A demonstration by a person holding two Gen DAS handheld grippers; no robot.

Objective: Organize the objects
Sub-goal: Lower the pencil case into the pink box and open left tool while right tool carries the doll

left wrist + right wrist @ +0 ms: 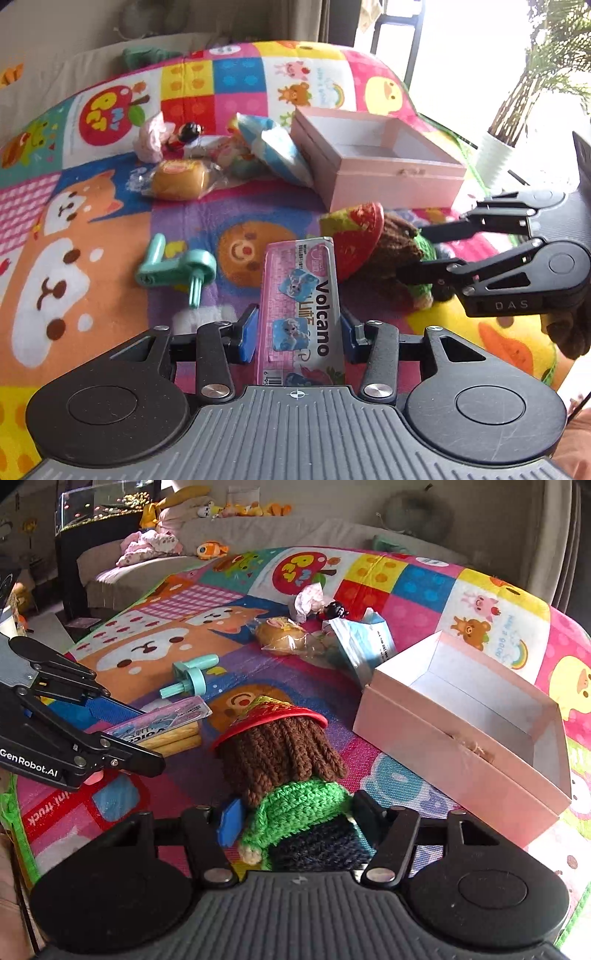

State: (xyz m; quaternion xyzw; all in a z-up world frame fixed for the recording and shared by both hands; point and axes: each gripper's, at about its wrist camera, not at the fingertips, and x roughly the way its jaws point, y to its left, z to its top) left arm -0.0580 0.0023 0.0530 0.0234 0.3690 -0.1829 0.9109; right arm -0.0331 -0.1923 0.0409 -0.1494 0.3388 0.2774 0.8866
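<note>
Both grippers loaded: left gripper point(297, 332) on pink packet point(301, 306), right gripper point(295, 818) on knitted doll point(288, 775).

— What sits between the left gripper point(297, 332) fingers?
— A flat pink Volcano packet point(301, 314), lengthwise.
— And the right gripper point(295, 821)?
— A crocheted doll point(291, 775), lying head-forward; the open pink box point(461, 731) lies ahead-right.

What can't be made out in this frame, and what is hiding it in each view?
- Pink Volcano packet: its near end is cut off by the left tool body, left wrist view.
- Crochet doll: its face is turned away and its legs are under the right tool, right wrist view.
- Pink box: the near inside floor is hidden by its front wall, both views.
- Outdoors beyond the window: overexposed, left wrist view.
</note>
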